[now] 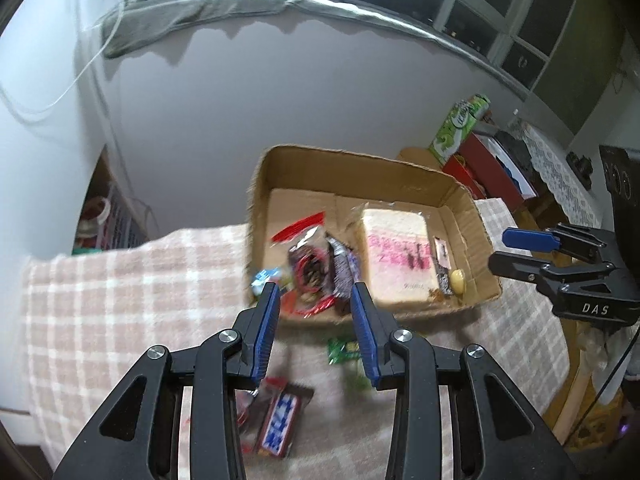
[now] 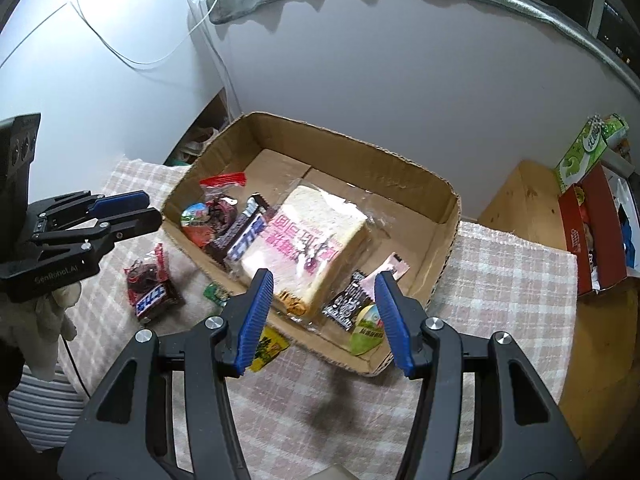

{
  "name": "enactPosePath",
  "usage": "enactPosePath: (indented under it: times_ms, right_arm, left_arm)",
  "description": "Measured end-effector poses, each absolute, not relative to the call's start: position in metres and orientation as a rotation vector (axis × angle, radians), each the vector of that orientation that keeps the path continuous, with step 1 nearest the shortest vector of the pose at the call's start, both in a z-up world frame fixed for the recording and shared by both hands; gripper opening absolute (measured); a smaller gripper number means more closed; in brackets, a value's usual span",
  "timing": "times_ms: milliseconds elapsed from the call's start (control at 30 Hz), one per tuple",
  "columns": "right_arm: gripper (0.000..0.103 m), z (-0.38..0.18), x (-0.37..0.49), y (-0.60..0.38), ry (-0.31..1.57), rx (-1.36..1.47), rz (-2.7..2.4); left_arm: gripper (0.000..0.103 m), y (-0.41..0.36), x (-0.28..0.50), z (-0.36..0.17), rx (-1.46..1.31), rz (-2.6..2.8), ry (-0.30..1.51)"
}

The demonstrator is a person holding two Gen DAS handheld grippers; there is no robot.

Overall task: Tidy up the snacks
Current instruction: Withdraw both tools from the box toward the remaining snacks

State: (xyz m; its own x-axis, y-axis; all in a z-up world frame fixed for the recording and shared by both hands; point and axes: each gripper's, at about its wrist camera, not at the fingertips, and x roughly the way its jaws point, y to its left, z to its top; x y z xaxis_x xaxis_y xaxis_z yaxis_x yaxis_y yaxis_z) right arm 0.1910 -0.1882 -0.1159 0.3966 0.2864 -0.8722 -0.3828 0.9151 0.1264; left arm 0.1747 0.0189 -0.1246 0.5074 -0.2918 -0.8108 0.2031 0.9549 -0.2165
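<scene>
Below the released, empty left gripper (image 1: 316, 300), snack bar (image 1: 280, 420) on the checked cloth (image 1: 120, 280).

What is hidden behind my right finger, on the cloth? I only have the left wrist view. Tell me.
Observer: A yellow packet lies on the checked cloth, just outside the near wall of the cardboard box.
Operator: Now name the blurred pale lump in the box's near right corner.
Observer: It is a small round cup with a green printed lid, lying beside a dark packet.
Operator: Report my left gripper from outside.
Observer: The left gripper is open and empty, off the box's left side. A white gloved hand holds it.
</scene>
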Motion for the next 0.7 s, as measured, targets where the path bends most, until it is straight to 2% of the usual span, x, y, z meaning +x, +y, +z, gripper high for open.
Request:
enactPosePath:
  times_ms: [333, 700]
  right_arm:
    - [0.055, -0.112, 0.162, -0.195, 1.082, -0.011, 0.439]
    - [0.055, -0.149, 0.127, -0.187, 1.168, 0.025, 0.45]
  left_arm:
    - [0.035, 0.06, 0.129, -0.14, -0.161, -0.23, 1.022]
    - [0.035, 0.06, 0.098, -0.174, -0.163, -0.254, 1.091]
